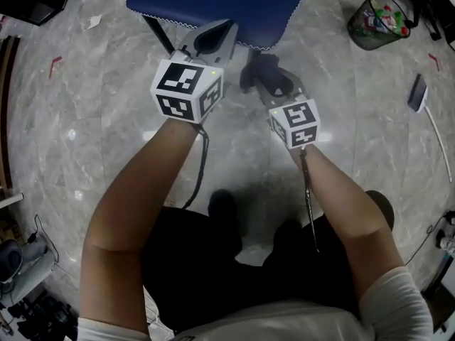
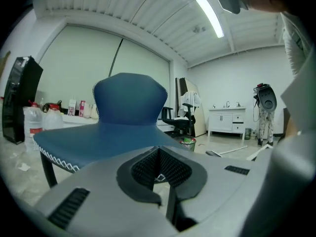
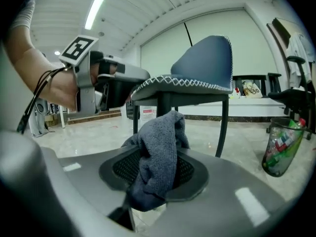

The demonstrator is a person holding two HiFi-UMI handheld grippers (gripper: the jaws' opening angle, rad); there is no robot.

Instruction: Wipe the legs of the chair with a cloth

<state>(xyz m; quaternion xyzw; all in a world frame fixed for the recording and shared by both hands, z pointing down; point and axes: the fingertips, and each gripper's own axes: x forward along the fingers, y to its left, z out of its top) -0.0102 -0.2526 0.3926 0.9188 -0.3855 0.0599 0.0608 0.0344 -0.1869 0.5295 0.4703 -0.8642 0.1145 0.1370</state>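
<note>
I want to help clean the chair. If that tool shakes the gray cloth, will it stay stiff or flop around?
Probably floppy: the cloth folds and droops over the right tool pinching it. Its fuzzy surface looks soft, so it likely won't slip out easily. It should wrap around a thin chair leg.

Glossy grey marble floor (image 1: 92, 133); mesh wastebasket (image 1: 378, 21) off right; strip light (image 2: 210, 16) on slatted ceiling; white cabinet (image 2: 226, 120) against wall.
</note>
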